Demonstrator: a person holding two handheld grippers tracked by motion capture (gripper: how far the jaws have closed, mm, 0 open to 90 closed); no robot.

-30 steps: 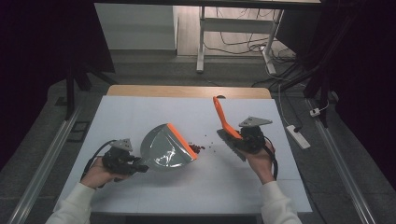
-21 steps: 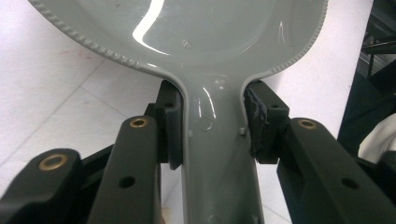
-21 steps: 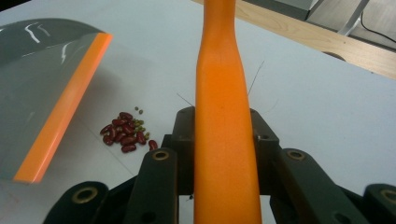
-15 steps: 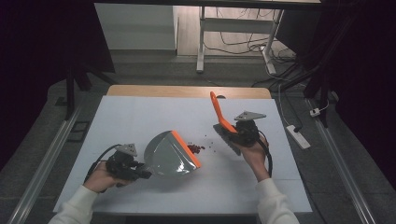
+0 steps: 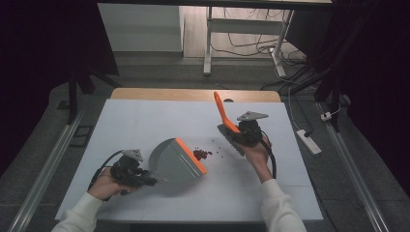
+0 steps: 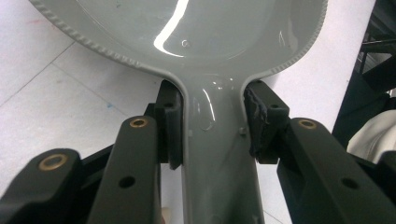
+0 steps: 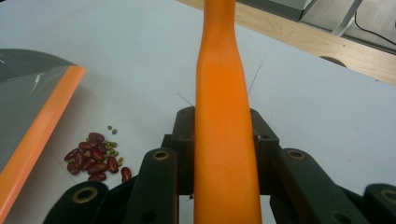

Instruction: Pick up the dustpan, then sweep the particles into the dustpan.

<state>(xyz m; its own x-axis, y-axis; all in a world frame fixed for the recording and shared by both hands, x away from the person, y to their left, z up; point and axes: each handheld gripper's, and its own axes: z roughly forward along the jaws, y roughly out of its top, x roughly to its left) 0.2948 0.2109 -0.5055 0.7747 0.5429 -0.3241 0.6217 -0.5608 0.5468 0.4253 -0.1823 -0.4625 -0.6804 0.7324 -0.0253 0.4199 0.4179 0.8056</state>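
Nearest the person, the left hand-held gripper [image 5: 153,181] is closed on the grey handle of the dustpan [image 5: 175,159], its two black pads pressed against either side of the handle just below where the pan widens, as the left gripper view shows [image 6: 212,135]. The left hand [image 5: 109,182] lies low near the worktop's [image 5: 145,121] near left part, forearm coming in from the bottom edge, with the hand-held gripper pointing toward the right. The dustpan rests on the white worktop with its orange lip [image 5: 191,155] turned toward the middle. Just beyond that lip, slightly apart from it, lies a small heap of red beans [image 5: 202,154] mixed with a few tiny green ones [image 7: 111,148]; a few stray beans seem to lie to the right of the heap, though they are too small to tell well. Farther over, the right hand-held gripper [image 5: 231,133] is clamped on the orange handle of the brush [image 5: 222,111], which runs up between its jaws [image 7: 224,116] and tilts away toward the far edge. The grey brush head [image 5: 231,140] sits low by the worktop right of the beans; whether its bristles touch the surface cannot be told. The right hand [image 5: 255,149] is raised, wrist bent, the forearm entering from the bottom right. Beyond the worktop's wooden far edge [image 5: 193,94] stand a table frame and cables on the floor.
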